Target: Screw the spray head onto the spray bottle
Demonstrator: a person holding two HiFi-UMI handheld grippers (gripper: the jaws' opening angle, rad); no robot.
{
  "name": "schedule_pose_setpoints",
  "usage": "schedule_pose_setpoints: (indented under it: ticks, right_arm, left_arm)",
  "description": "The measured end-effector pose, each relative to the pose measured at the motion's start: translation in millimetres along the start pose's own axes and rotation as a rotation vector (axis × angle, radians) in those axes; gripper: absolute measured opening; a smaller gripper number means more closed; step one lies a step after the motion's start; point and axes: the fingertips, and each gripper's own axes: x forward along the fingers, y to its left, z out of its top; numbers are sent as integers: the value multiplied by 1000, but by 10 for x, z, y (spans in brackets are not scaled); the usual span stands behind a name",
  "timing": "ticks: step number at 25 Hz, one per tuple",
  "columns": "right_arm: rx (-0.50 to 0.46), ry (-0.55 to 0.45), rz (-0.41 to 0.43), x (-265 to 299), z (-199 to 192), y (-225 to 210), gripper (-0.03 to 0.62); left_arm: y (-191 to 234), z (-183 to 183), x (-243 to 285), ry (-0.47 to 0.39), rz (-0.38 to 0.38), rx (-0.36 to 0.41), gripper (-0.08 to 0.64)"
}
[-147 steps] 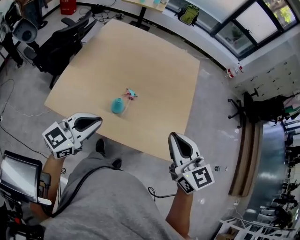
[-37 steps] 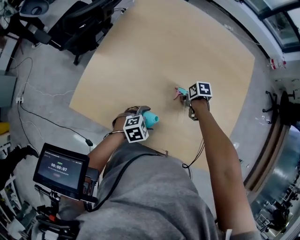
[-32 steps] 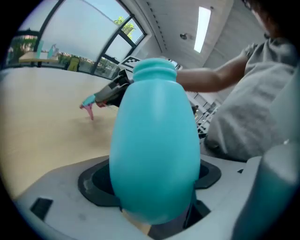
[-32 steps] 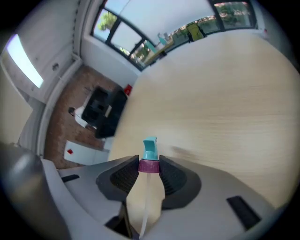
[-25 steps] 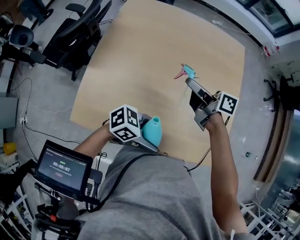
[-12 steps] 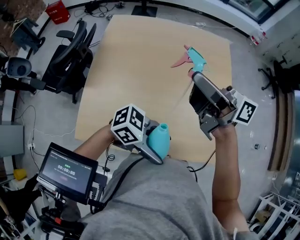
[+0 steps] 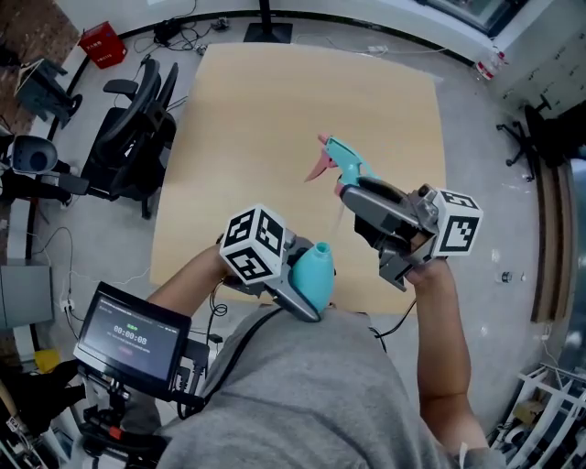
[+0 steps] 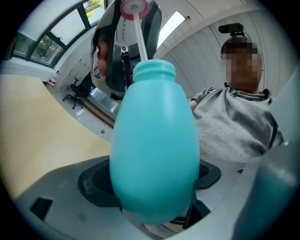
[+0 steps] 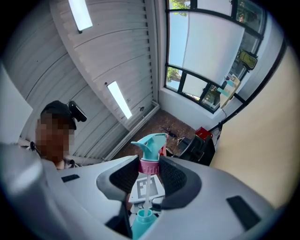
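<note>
My left gripper (image 7: 307, 291) is shut on a teal egg-shaped spray bottle (image 7: 313, 275), held upright near my chest with its open neck (image 8: 153, 71) pointing up. My right gripper (image 7: 355, 190) is shut on the pink collar (image 9: 149, 166) of the teal spray head (image 7: 341, 163), whose pink trigger (image 7: 316, 170) points left. The head's white dip tube (image 8: 139, 35) runs down to the bottle's mouth (image 9: 143, 216); its tip looks just inside. The collar (image 8: 135, 6) stands well above the neck. In the left gripper view the bottle (image 8: 154, 140) hides my left gripper's pads.
The wooden table (image 7: 275, 101) lies below and ahead of both grippers. Black office chairs (image 7: 137, 119) and a red box (image 7: 96, 44) stand at its left. A small screen (image 7: 133, 328) hangs at my lower left. My grey shirt (image 7: 320, 403) fills the bottom.
My right gripper has swung the spray head down and left from over the far table edge towards the bottle; the tube now meets the bottle's mouth. The left gripper has barely moved.
</note>
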Motion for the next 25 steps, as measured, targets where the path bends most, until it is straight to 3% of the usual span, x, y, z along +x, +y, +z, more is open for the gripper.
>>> schedule_pose_setpoints:
  ticks: [8, 25]
  right_arm:
    - [-16, 101, 11, 10, -486, -22, 140]
    - [-135, 40, 36, -58, -790, 60, 140]
  left_arm:
    - [23, 56, -8, 3, -14, -16, 416]
    - [55, 48, -6, 19, -16, -20, 416]
